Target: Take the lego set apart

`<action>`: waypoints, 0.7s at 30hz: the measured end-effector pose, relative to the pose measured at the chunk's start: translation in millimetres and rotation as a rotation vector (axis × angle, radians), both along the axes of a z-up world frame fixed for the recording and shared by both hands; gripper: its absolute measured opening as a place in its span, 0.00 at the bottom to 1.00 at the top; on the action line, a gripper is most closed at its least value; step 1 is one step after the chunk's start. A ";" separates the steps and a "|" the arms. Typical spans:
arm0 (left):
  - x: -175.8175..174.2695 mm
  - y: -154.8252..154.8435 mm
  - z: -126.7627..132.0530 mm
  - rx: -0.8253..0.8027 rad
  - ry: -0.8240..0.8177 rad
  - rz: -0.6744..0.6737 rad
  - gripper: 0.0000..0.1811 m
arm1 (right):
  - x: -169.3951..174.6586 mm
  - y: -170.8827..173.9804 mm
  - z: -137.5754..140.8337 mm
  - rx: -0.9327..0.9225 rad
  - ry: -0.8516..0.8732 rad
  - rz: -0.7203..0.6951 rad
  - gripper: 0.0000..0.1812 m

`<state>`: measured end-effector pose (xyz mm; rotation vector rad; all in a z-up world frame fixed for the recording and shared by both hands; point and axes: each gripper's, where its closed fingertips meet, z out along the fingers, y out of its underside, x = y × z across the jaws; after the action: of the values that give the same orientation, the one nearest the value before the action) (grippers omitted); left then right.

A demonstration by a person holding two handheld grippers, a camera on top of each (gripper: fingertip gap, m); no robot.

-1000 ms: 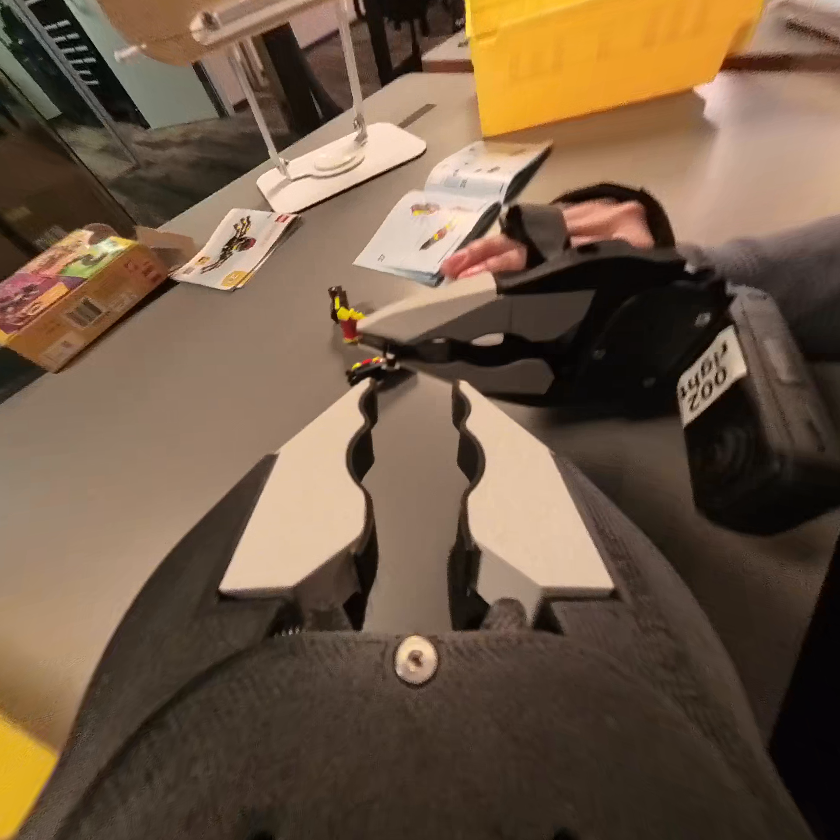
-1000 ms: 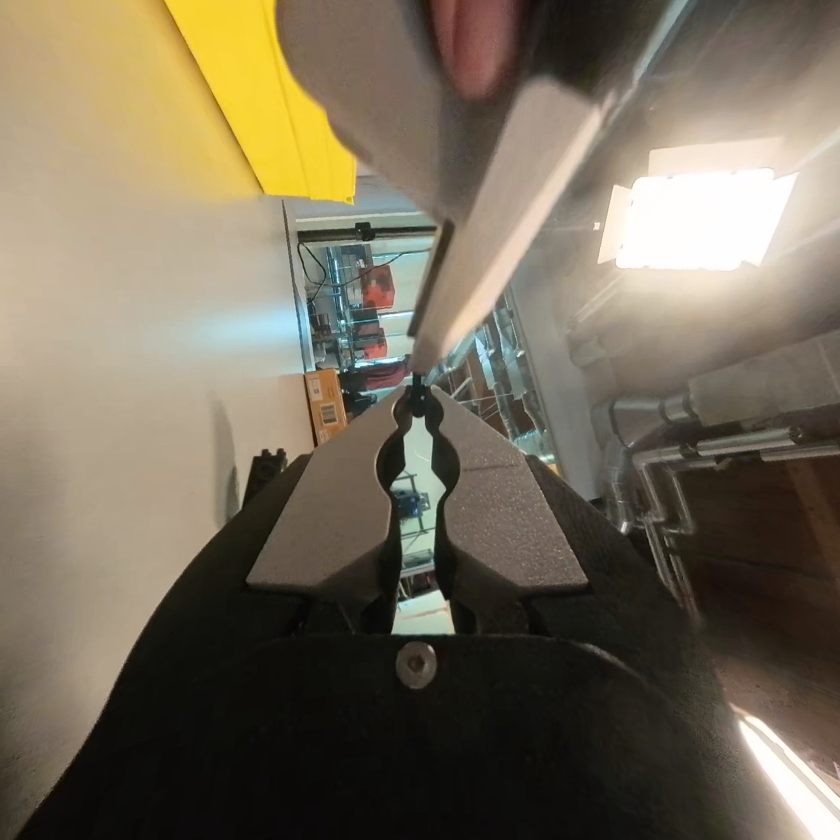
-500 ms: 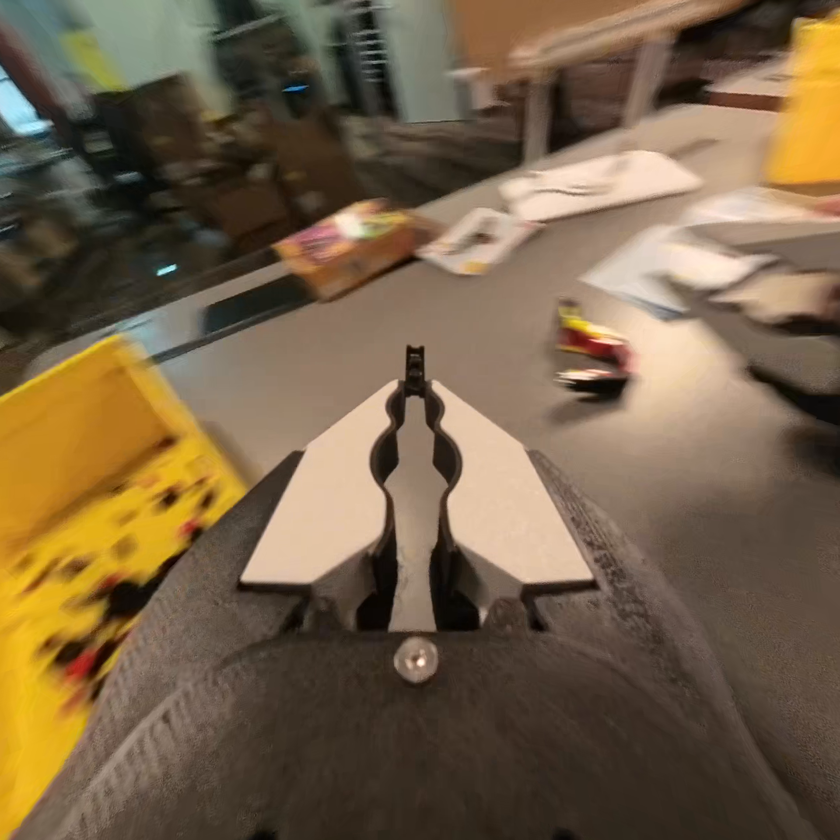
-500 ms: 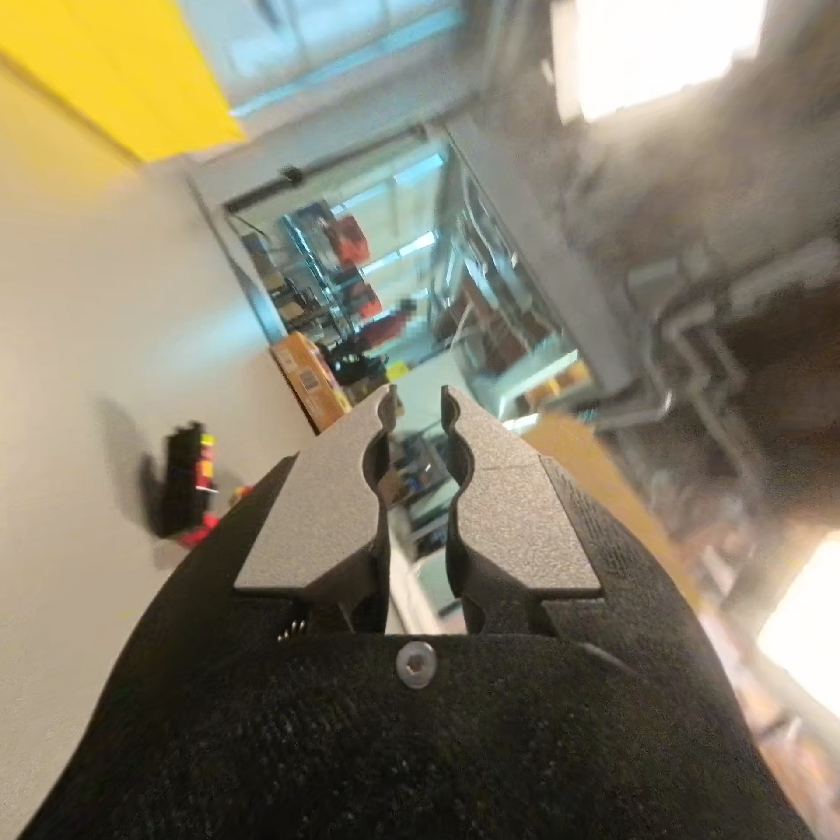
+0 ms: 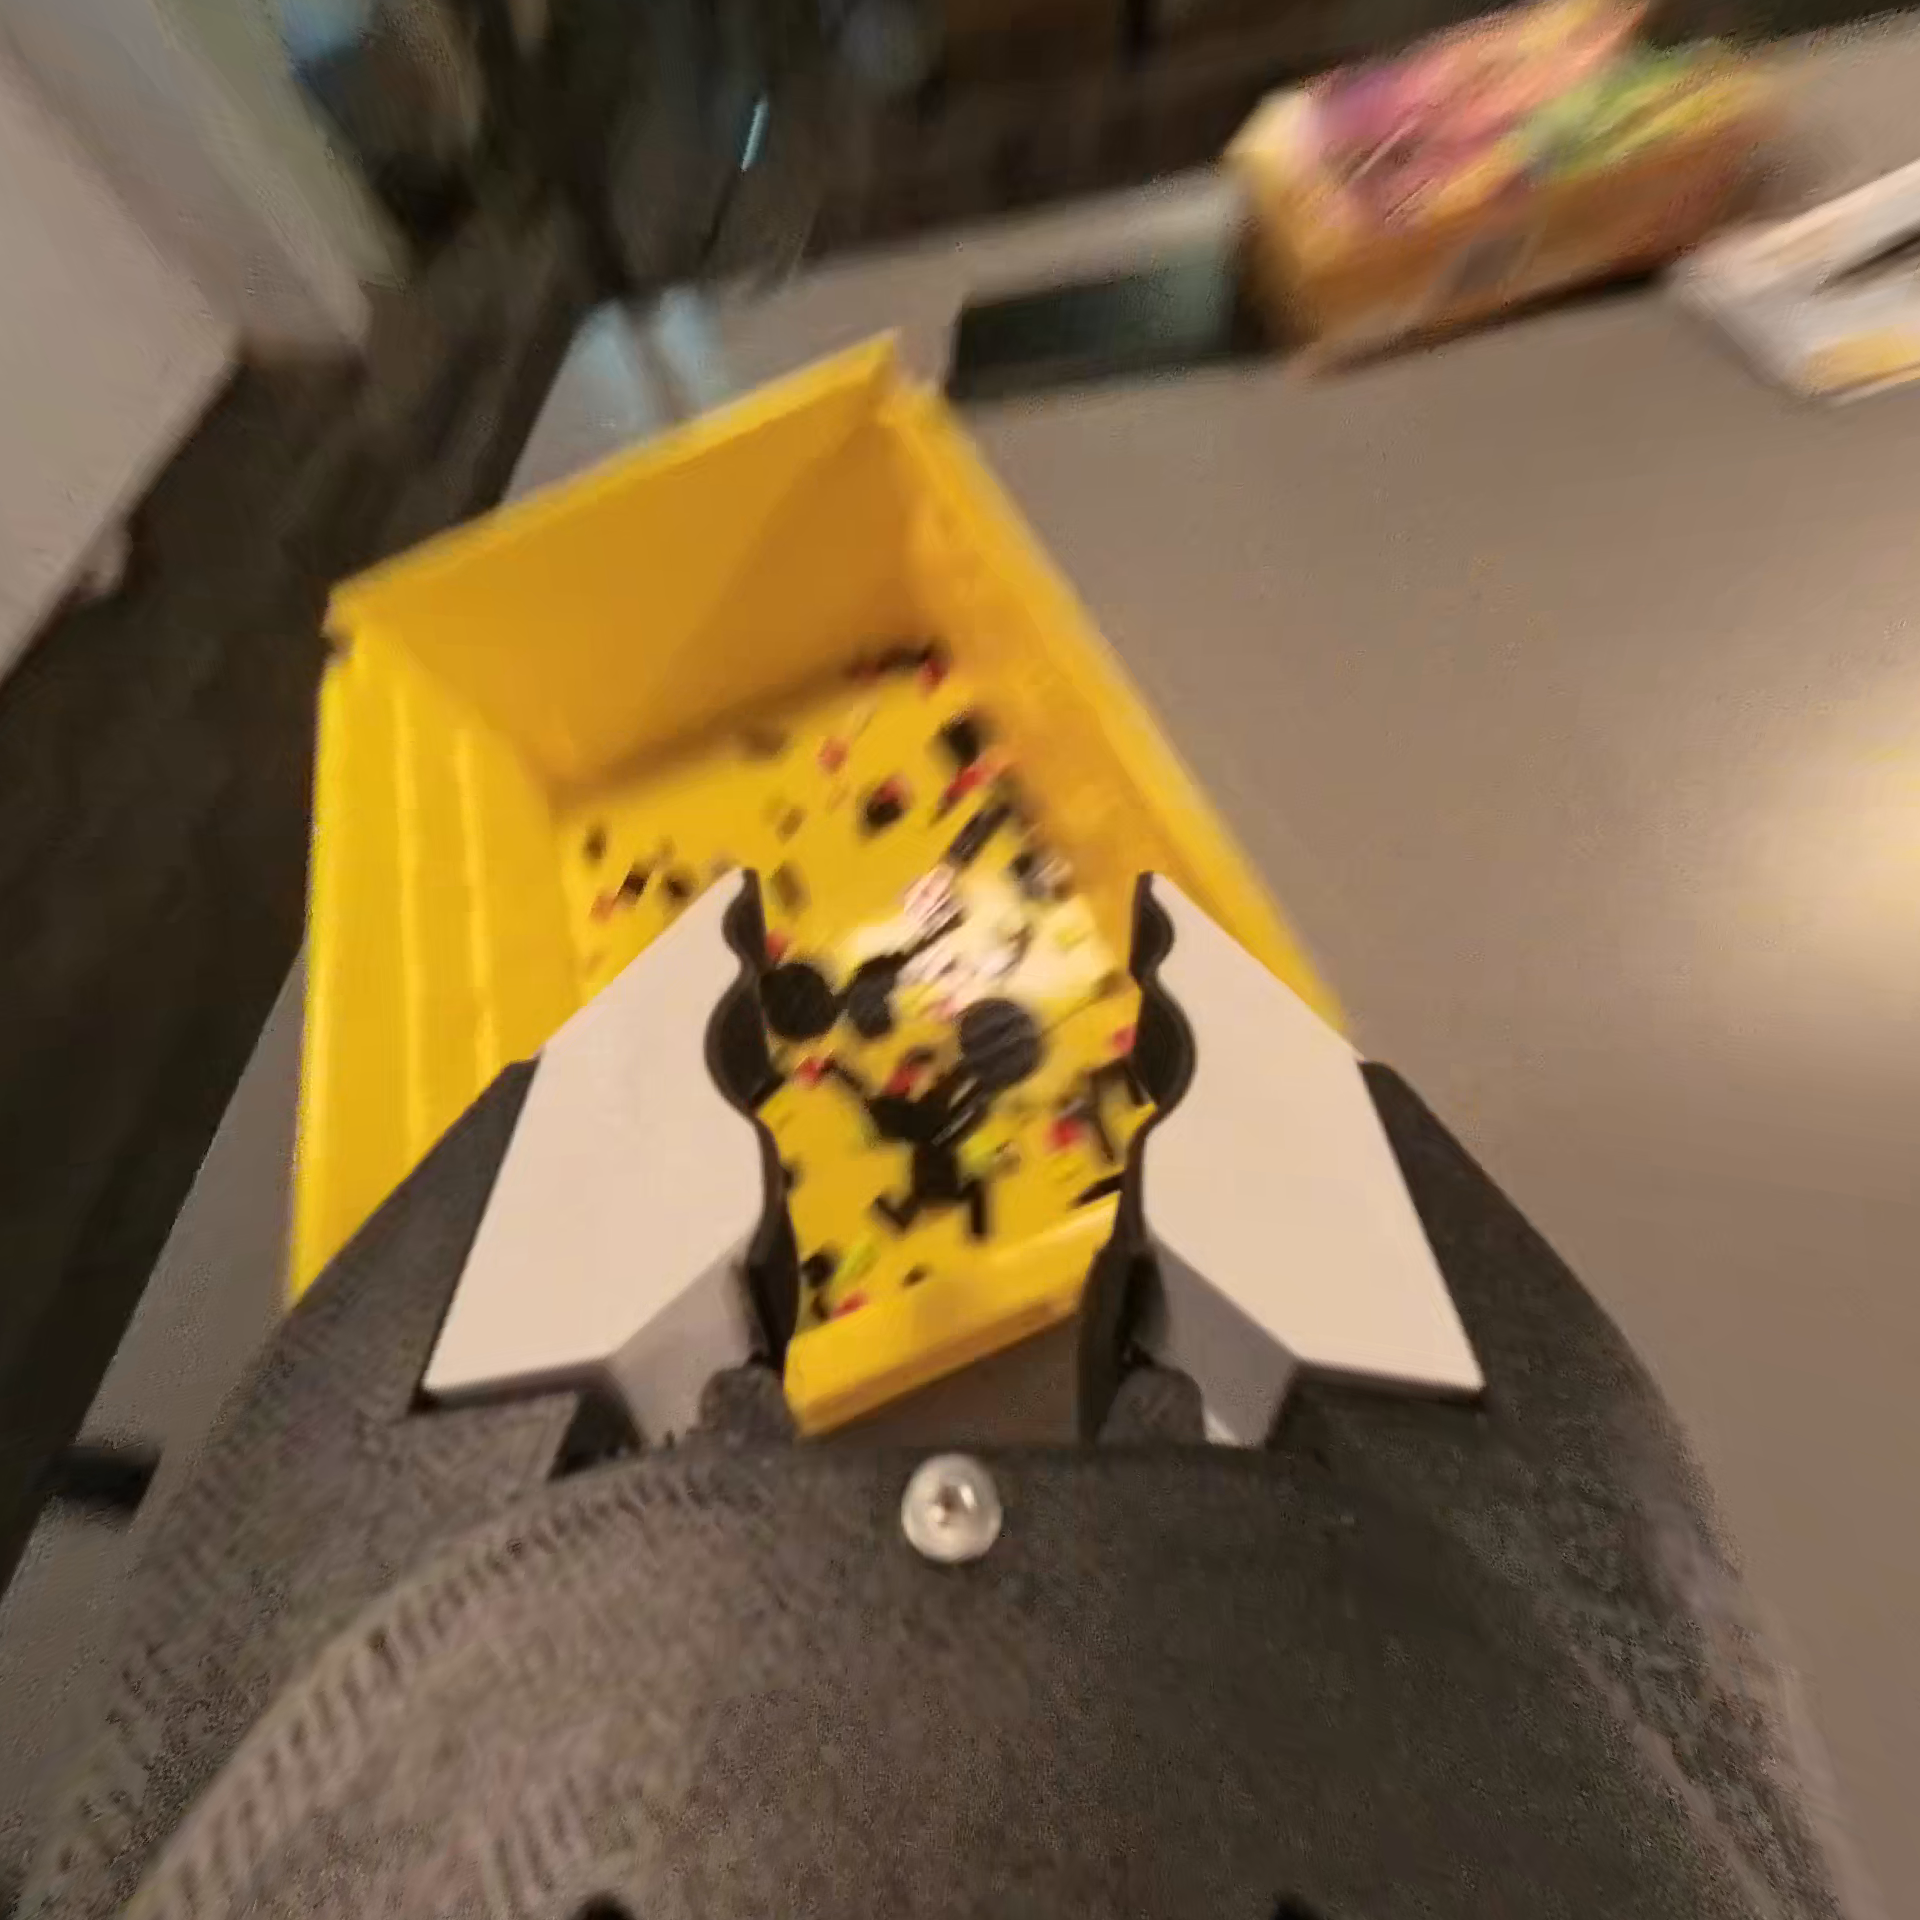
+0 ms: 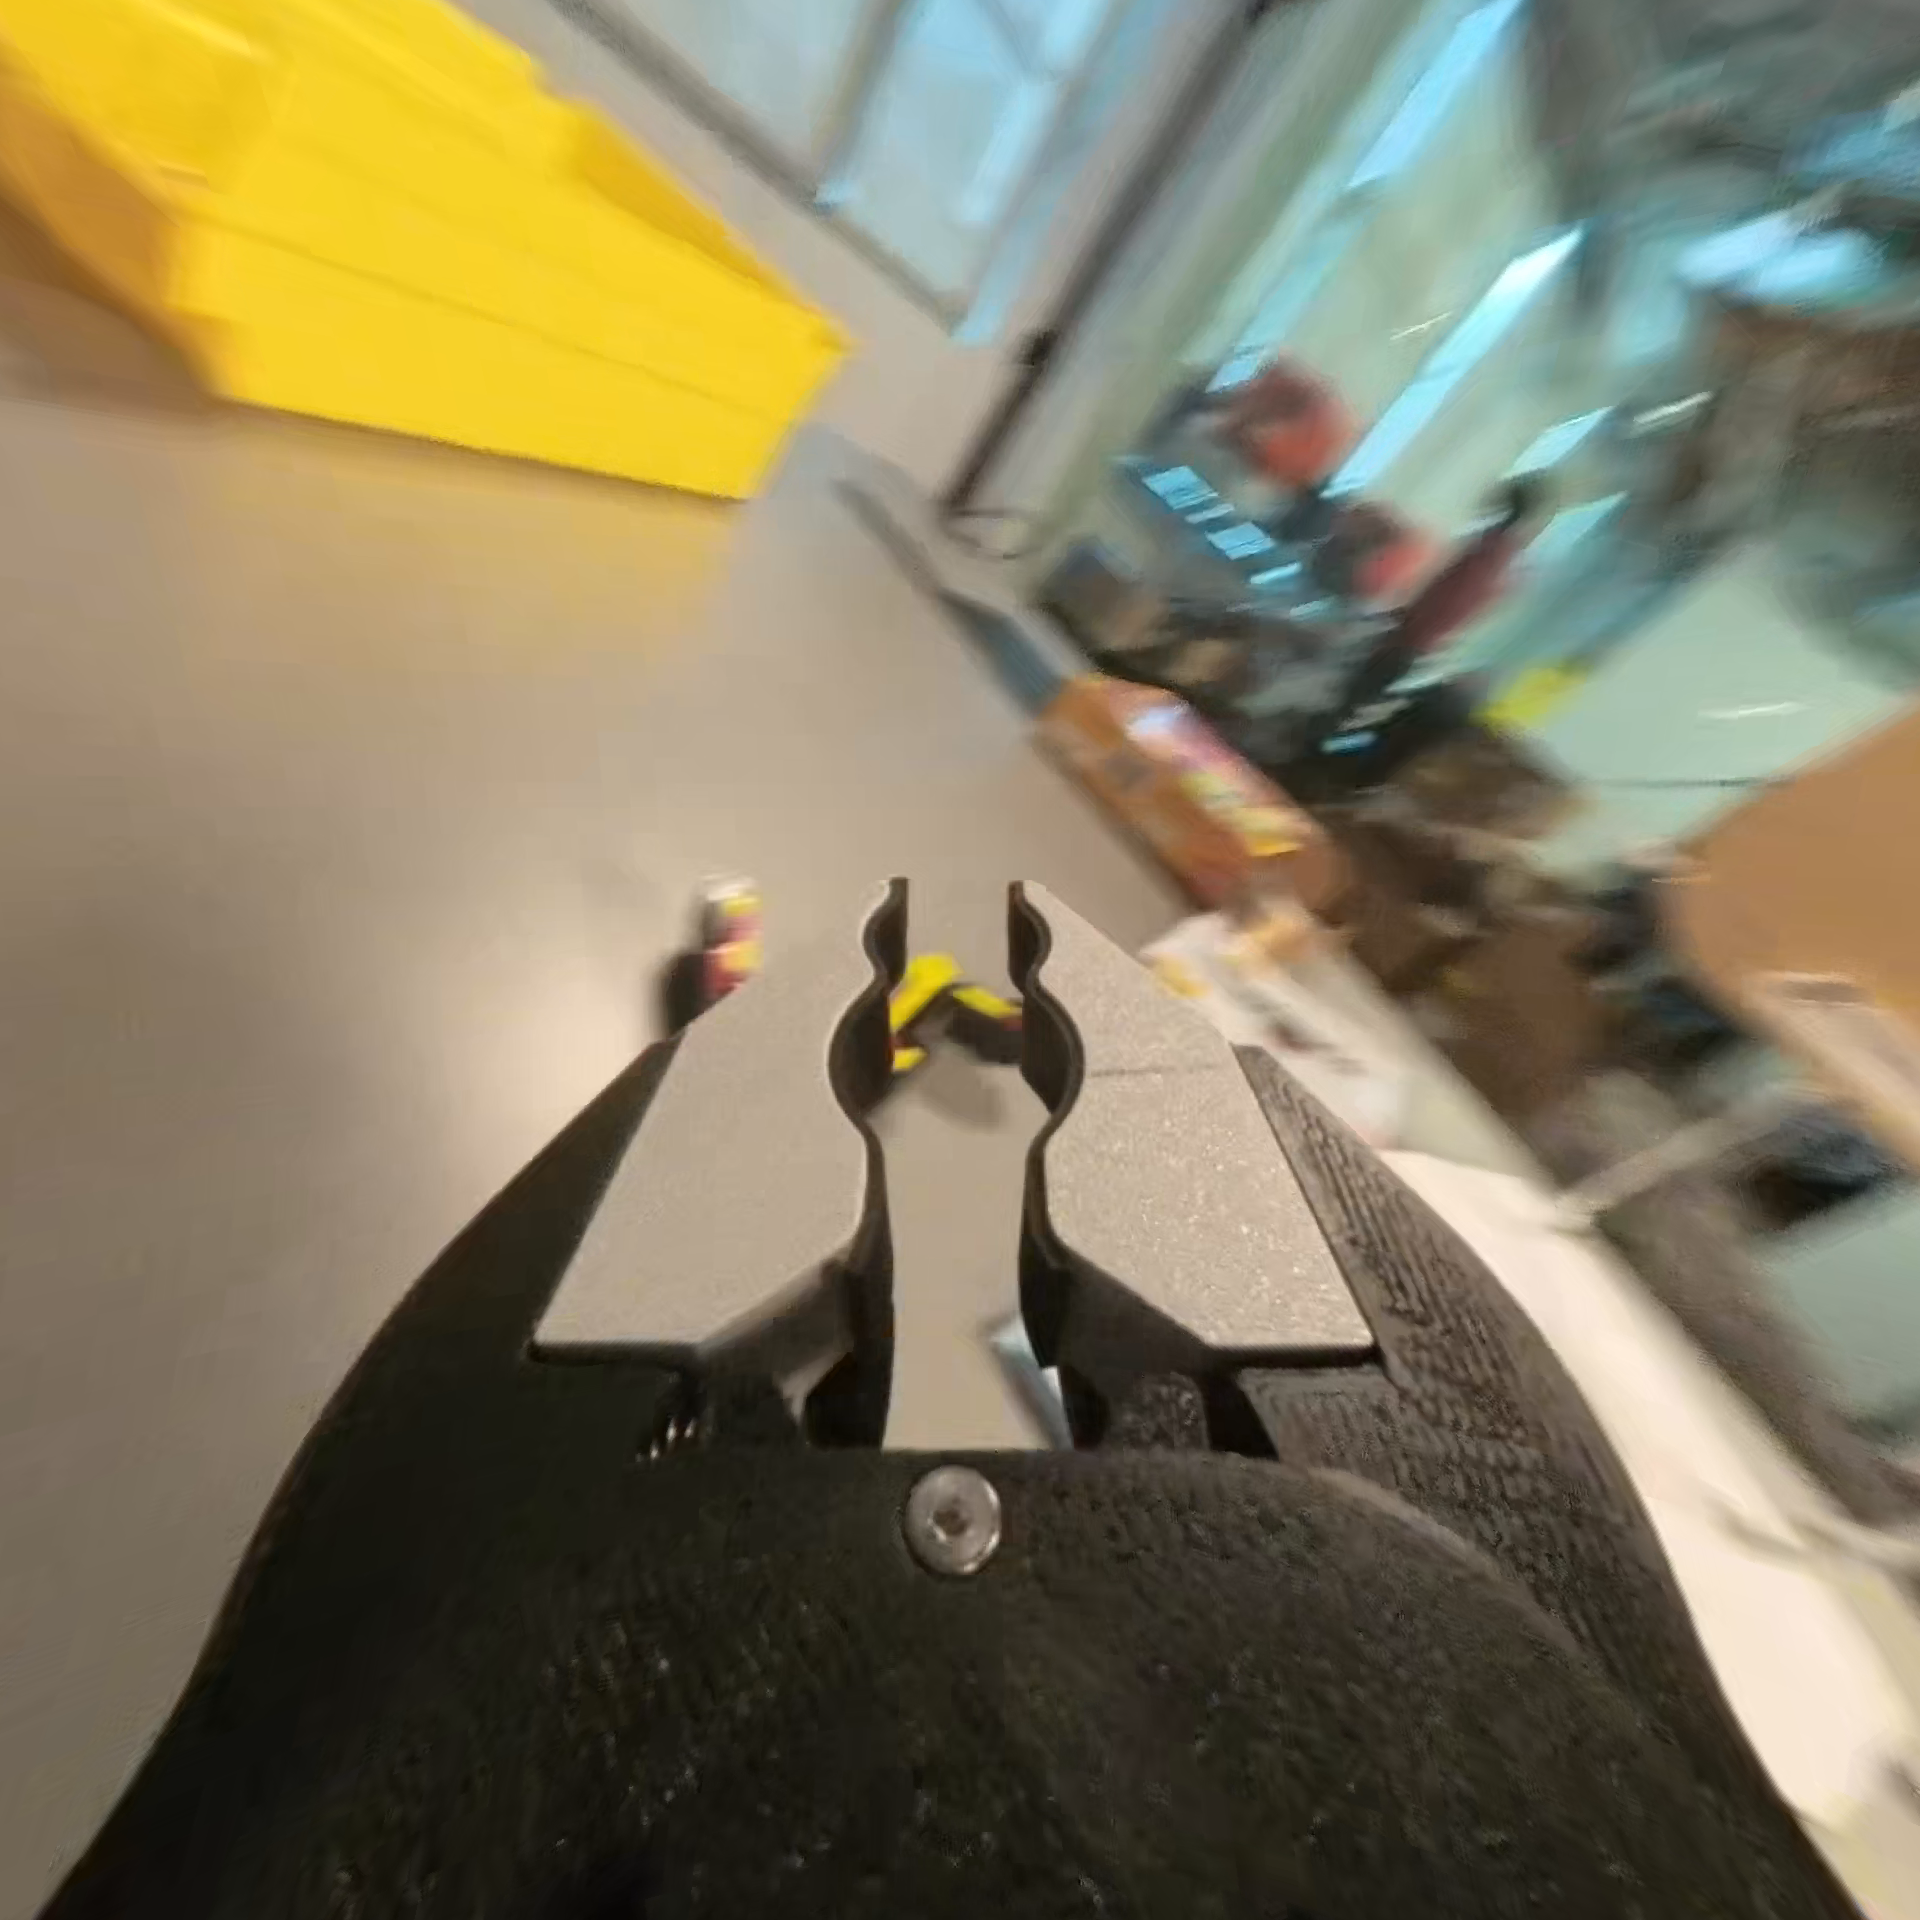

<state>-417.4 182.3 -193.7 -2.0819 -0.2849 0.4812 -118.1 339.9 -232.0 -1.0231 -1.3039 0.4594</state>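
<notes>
My left gripper (image 5: 943, 894) is open and empty above a yellow bin (image 5: 436, 935) that holds several loose black, red and yellow lego pieces (image 5: 935, 1049). The view is blurred. My right gripper (image 6: 954, 888) is open with a narrow gap, low over the grey table (image 6: 364, 727). A yellow and black lego piece (image 6: 935, 997) lies on the table between its fingers, a little behind the tips. A second small red, yellow and black lego piece (image 6: 732, 930) stands just left of the left fingertip.
A large yellow bin (image 6: 436, 270) lies at the far left of the table in the right wrist view. A cardboard lego box (image 6: 1174, 790) (image 5: 1496, 187) and white booklets (image 6: 1247, 956) lie near the far edge. The table edge runs left of the bin. Across from one pair of fingers to the other is roughly 35 centimetres.
My left gripper swung left from the lego pieces to over the yellow bin and opened; the small black piece it held is gone from its tips. My right gripper tilted down toward the table pieces.
</notes>
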 end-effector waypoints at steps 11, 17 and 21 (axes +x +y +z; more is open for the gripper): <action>230.1 110.0 -15.4 0.349 -0.131 -0.850 0.30 | -28.5 -30.5 -63.0 -0.396 -0.341 0.085 0.20; 230.4 140.2 -20.6 0.450 -0.183 -0.903 0.30 | -28.3 -22.2 -84.5 -0.542 -0.449 -0.007 0.17; 223.9 135.8 -19.7 0.486 -0.384 -0.989 0.32 | -25.4 -22.4 -85.7 -0.521 -0.463 -0.002 0.07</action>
<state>-193.6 318.1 -213.4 -1.5643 0.3824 -0.5376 -143.5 317.4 -317.7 -1.6347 -1.6329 0.6014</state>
